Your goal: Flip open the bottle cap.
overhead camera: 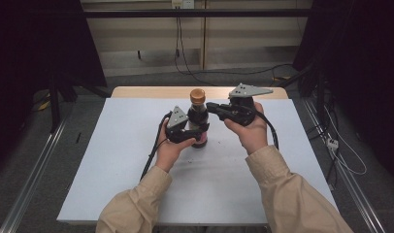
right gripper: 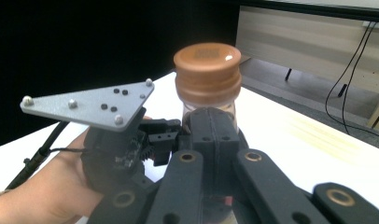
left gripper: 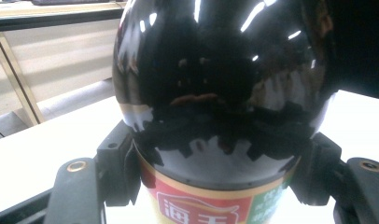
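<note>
Carrying everything in the scene, the desk [overhead camera: 112,160] has a pale grey-white top with a strip of light wood along its far edge, and dark floor and trailing wall cables lie beyond it. A person's two forearms in beige sleeves [overhead camera: 292,194] come in from the near side. Near the middle of the desk, a little toward the far edge, stands the bottle [overhead camera: 198,116], upright, dark and glossy with a red and green label low on its body and a round brown cap [right gripper: 207,63] on top. The left tool [overhead camera: 201,128] is closed around the bottle's lower body: in the left gripper view its black jaws press against both sides of the bottle [left gripper: 220,93] just above the label, with the bottle's base down on the desk. The right tool [overhead camera: 210,107] comes in from the right at neck height, its grey three-cornered plate [overhead camera: 248,91] facing up; in the right gripper view its jaws sit narrowly against the neck just under the cap, though whether they truly pinch it I cannot tell. That same view shows the left hand [right gripper: 47,196] wrapped around its tool, with the grey plate [right gripper: 92,103] above it.
</note>
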Motion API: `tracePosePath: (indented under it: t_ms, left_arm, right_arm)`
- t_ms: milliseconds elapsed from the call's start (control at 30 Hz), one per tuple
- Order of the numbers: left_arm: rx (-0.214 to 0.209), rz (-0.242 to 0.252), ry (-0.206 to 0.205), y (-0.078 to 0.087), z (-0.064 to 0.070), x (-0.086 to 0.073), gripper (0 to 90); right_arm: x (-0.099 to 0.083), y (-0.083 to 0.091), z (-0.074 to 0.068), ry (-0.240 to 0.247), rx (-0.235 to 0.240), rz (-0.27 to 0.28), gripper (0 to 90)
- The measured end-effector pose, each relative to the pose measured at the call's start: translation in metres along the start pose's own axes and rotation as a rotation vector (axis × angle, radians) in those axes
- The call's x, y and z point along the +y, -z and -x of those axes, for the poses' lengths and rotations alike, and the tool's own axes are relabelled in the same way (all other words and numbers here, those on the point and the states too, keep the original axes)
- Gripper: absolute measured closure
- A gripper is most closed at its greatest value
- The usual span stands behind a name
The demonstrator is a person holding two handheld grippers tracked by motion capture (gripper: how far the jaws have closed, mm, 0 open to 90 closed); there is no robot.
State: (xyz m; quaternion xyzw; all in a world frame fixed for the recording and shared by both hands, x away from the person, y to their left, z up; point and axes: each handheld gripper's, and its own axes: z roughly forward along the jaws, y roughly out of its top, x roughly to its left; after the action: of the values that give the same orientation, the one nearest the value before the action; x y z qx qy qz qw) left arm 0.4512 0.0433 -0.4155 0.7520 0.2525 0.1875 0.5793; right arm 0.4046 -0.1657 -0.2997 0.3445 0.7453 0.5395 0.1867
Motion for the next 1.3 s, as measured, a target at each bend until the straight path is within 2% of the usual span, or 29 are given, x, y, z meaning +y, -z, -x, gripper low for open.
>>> tracePosePath:
  t_ms: [100,400,800,1200,1300]
  left_arm:
    - [-0.014,0.001,-0.001,0.000,-0.001,0.000,30.6]
    - [-0.021,-0.004,-0.003,0.000,-0.002,0.000,30.8]
    - [-0.016,-0.013,0.002,-0.001,-0.001,0.001,30.8]
    - [-0.014,-0.012,0.011,-0.001,-0.001,0.002,31.4]
    - [-0.016,-0.012,0.011,-0.001,-0.001,0.001,31.6]
  right_arm:
    - [0.004,-0.002,-0.001,0.011,-0.002,-0.005,90.0]
    - [0.009,-0.006,-0.002,0.023,-0.008,-0.012,90.0]
    - [0.016,-0.007,-0.001,0.041,-0.025,-0.024,90.0]
    - [0.017,-0.009,0.001,0.043,-0.020,-0.019,90.0]
    - [0.017,-0.009,0.000,0.065,-0.026,-0.022,90.0]
